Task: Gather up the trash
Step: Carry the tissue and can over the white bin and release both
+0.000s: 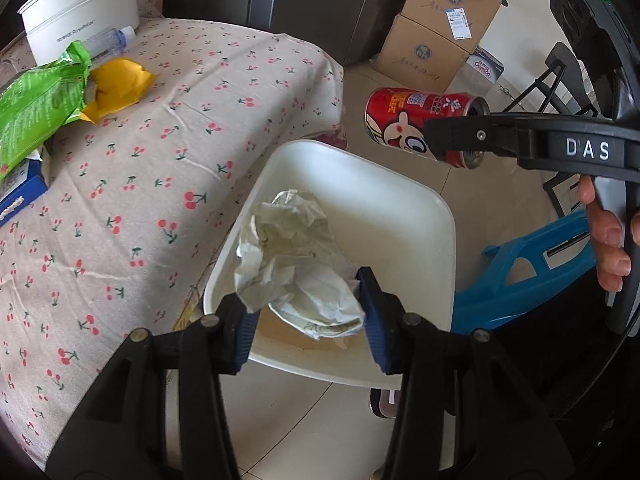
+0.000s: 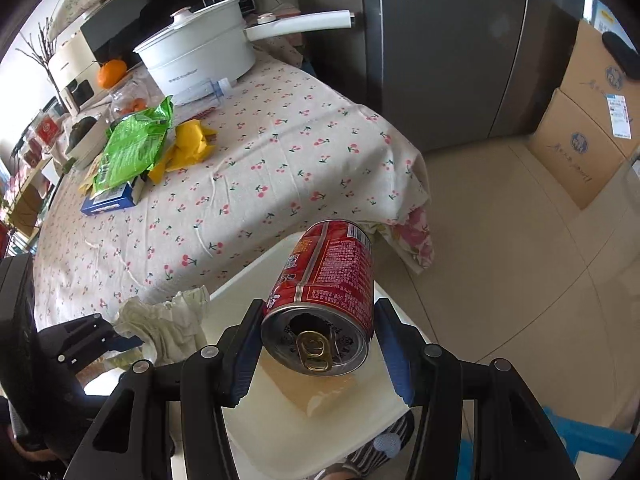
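My left gripper (image 1: 306, 316) is shut on a crumpled white paper wad (image 1: 296, 260) and holds it over the open white trash bin (image 1: 400, 208) beside the table. The wad also shows in the right wrist view (image 2: 168, 320). My right gripper (image 2: 318, 340) is shut on a red drink can (image 2: 328, 284), held tilted above the same bin (image 2: 280, 400). The can also shows in the left wrist view (image 1: 416, 124), at the bin's far right. On the cherry-print tablecloth (image 1: 180, 160) lie a green snack bag (image 1: 36, 108) and a yellow wrapper (image 1: 116, 88).
A white electric pot (image 2: 200, 56), a clear plastic bottle (image 2: 204, 90) and a blue box (image 2: 112, 200) stand on the table. Cardboard boxes (image 1: 436, 36) sit by a dark fridge (image 2: 440, 40). A blue stool (image 1: 520, 276) stands right of the bin.
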`<state>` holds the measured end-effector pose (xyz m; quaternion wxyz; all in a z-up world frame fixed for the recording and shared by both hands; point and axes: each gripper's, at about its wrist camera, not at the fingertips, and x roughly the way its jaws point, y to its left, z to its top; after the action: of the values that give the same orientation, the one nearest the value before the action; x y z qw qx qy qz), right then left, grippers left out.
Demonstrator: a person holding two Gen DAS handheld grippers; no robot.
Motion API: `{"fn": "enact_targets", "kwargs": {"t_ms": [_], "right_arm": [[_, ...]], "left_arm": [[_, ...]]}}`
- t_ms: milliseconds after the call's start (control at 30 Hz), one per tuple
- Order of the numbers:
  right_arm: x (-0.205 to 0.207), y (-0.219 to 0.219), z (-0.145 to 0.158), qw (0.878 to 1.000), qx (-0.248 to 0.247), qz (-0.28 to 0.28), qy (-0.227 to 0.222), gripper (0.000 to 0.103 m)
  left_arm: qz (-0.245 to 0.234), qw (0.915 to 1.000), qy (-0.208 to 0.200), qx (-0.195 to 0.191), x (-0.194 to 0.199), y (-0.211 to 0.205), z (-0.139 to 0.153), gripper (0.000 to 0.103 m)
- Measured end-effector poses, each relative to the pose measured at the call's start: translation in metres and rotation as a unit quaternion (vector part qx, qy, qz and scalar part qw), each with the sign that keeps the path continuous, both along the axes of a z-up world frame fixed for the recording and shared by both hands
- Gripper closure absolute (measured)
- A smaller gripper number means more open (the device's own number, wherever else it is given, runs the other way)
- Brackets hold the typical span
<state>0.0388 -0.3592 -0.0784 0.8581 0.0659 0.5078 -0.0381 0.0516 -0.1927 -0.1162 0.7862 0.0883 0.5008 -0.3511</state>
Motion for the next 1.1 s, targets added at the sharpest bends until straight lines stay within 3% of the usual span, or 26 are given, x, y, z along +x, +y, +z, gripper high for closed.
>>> {"fn": "enact_targets", "kwargs": {"t_ms": [100, 233, 367, 600, 1100], "right_arm": [[-0.002, -0.009, -0.003, 1.000, 0.001, -0.008, 0.005, 0.047], [-0.005, -0.019, -0.007, 1.000, 0.005, -0.018, 0.012, 0.047], [-0.005, -0.022, -0.009, 1.000, 0.006, -0.019, 0.017, 0.047], [0.001, 0.000, -0.022, 0.999, -0.004, 0.016, 0.038, 0.047], [0.028, 0.042, -0.116, 0.980, -0.015, 0.064, 0.187, 0.047]], "left_arm": [[-0.014, 0.9999, 0.000, -0.005, -0.001, -0.009, -0.003, 0.049], [-0.004, 1.0000, -0.004, 0.005, 0.004, -0.011, -0.002, 0.029], [0.018, 0.9998, 0.003, -0.001, 0.012, 0.007, 0.004, 0.027], [0.064, 0.9977, -0.019, 0.010, 0.019, 0.047, 0.017, 0.023], [0.132, 0.9883, -0.056, 0.053, 0.017, 0.115, 0.025, 0.018]]}}
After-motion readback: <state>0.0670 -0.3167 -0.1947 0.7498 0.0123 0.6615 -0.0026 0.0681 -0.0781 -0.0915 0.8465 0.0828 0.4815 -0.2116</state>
